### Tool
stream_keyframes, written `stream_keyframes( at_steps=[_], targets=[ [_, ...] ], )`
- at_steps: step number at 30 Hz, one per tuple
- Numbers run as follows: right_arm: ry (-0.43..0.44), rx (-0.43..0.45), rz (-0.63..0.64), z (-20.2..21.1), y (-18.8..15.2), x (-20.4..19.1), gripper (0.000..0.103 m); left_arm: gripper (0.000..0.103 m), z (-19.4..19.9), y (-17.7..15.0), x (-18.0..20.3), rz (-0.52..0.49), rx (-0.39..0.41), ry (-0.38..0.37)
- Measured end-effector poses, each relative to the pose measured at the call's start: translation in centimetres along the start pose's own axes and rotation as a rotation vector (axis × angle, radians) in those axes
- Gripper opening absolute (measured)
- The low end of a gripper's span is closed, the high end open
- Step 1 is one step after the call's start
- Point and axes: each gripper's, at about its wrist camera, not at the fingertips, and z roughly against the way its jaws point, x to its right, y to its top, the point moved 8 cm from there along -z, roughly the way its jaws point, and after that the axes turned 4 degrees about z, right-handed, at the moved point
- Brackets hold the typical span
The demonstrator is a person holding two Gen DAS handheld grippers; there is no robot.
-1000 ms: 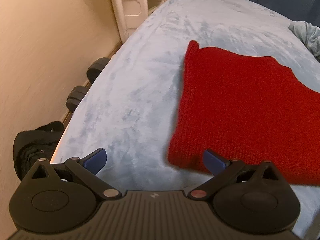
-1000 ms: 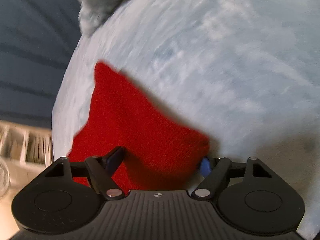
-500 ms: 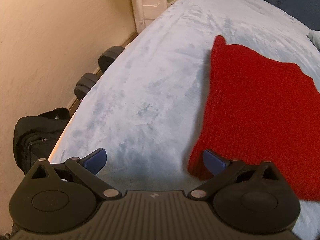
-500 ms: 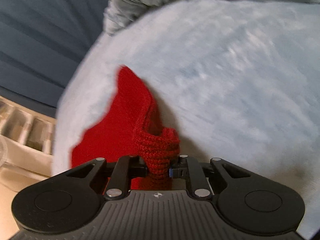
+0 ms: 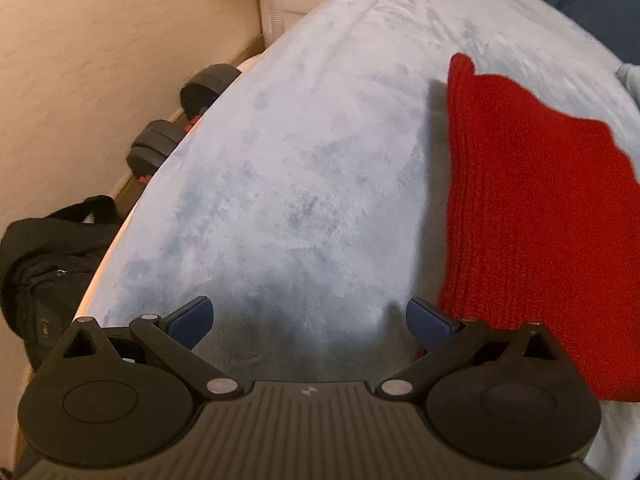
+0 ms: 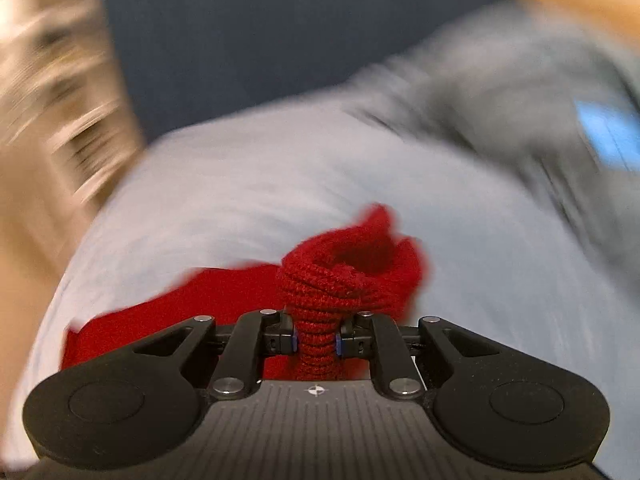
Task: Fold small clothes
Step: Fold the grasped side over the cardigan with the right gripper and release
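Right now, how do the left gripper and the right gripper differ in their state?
The left gripper stands wide open with nothing between its pads, while the right gripper is shut on a bunched corner of the red knitted cloth. The left one hangs over the bare blue blanket beside the cloth's edge; the right one lifts its corner off the blanket. Both have black bodies and blue pads.

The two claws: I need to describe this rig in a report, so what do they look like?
Both match: the left claw and right claw have a black ribbed body, two round black discs, black linkage arms with silver pivot pins, and blue pads on the fingertips. A small emblem marks each body. No cables or sleeves show.
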Motion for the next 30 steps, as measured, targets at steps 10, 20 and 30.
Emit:
stream_keyframes(
  at_steps=[10,20,30],
  targets=[
    [0.404,-0.118,0.665,-0.7,-15.4,-25.4,0.017,0.103,1.3,-0.1,-6.0,0.127,-0.01,-0.065],
    [0.639,-0.179,0.447,3.8,-14.1,-24.1,0.055,0.103,2.2,-0.7,-5.4,0.128,-0.021,-0.14],
    [0.429,-0.204,0.19,4.2,-12.9,-14.3,0.049,0.103,6.5,-2.4,1.7,0.037,-0.065,-0.443]
  ],
)
